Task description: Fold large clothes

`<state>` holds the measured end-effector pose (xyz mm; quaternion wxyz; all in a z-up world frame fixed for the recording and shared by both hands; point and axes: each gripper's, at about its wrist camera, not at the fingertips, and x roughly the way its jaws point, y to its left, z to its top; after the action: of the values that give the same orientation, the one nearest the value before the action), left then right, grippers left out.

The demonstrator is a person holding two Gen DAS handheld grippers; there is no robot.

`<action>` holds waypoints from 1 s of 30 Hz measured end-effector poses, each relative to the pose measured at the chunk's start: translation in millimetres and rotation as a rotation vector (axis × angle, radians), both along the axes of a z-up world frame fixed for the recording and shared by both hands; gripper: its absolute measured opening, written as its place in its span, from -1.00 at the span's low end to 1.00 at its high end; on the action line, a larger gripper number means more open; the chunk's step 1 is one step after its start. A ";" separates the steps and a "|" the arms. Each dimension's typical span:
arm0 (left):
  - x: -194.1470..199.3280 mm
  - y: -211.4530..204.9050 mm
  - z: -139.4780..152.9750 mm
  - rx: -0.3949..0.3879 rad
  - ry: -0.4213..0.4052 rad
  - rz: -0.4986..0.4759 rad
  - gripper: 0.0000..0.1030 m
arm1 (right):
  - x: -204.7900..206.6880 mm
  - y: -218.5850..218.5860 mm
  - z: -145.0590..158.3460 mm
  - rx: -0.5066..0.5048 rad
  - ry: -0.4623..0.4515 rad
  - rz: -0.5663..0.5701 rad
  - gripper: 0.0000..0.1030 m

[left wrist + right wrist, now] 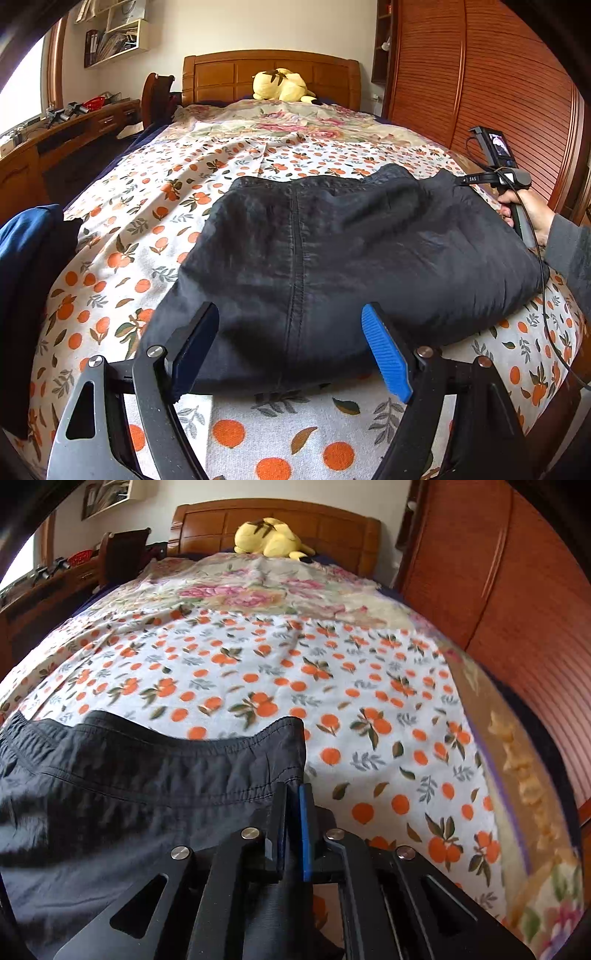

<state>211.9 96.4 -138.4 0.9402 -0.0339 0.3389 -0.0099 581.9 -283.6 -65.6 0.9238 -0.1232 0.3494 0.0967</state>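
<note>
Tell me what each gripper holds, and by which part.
Right gripper pinches the black garment at its right edge. Left gripper is open, holding nothing.

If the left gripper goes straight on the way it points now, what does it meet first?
Most likely the black garment: the open left gripper straddles its near edge, pointing down at the cloth. Whether it touches yet is unclear.

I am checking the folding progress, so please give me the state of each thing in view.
Black garment: partly folded, lying on the bed.
Left gripper: open, over the near edge of the garment.
Right gripper: shut on the garment's corner.
Bed sheet: spread out, slightly wrinkled.
Plush toy: lying by the headboard.
</note>
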 end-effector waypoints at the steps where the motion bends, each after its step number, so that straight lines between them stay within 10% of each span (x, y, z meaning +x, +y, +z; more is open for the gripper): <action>1: -1.1 2.2 0.1 -0.003 -0.002 0.004 0.56 | -4.3 6.4 4.2 -0.009 -0.012 0.008 -0.59; 4: -5.2 8.4 0.9 -0.013 -0.009 0.014 0.56 | -23.6 24.5 15.4 0.016 -0.024 0.081 -0.15; 14: -24.7 34.5 0.4 -0.019 -0.023 0.036 0.56 | -83.8 152.9 15.0 0.065 0.047 0.404 -0.15; 26: -41.0 66.1 -0.5 -0.017 -0.032 0.071 0.56 | -29.3 219.6 -50.8 -0.076 0.250 0.330 -0.11; 30: -42.4 69.7 -2.4 -0.014 -0.028 0.074 0.56 | -25.0 233.2 -57.8 -0.096 0.256 0.377 -0.52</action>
<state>169.6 166.1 -140.8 0.9442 -0.0529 0.3242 0.0221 557.0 -50.4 -123.4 0.8306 -0.2170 0.4385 0.2658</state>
